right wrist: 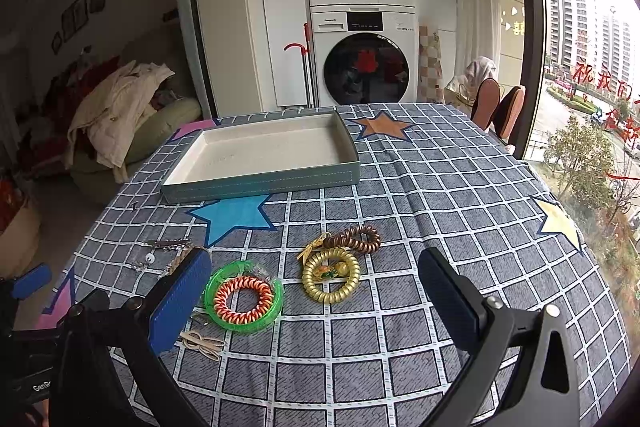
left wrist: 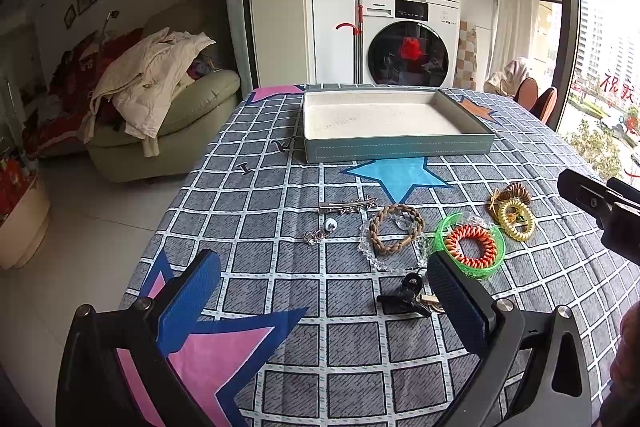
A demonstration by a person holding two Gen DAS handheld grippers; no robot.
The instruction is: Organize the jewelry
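Note:
A grey-green tray with a white lining (left wrist: 400,147) (right wrist: 260,183) stands empty at the table's far side. Jewelry lies in front of it: a green bangle (left wrist: 494,263) (right wrist: 214,287) around an orange-white coil ring (left wrist: 470,247) (right wrist: 244,299), a gold coil ring (left wrist: 516,221) (right wrist: 332,281), a brown coil (left wrist: 516,193) (right wrist: 354,239), a braided brown bracelet (left wrist: 396,227), a clear bead bracelet (left wrist: 370,251), a silver hair clip (left wrist: 348,206) (right wrist: 168,243), and a black clip (left wrist: 404,297). My left gripper (left wrist: 324,291) is open and empty, hovering near the black clip. My right gripper (right wrist: 316,301) is open and empty above the gold ring.
A checked cloth with stars (left wrist: 280,219) (right wrist: 440,187) covers the table. Small earrings (left wrist: 320,233) lie left of the bracelets. Tan clips (right wrist: 202,343) lie near the right gripper's left finger. A sofa with clothes (left wrist: 160,99) stands left; stacked washing machines (left wrist: 408,39) stand behind.

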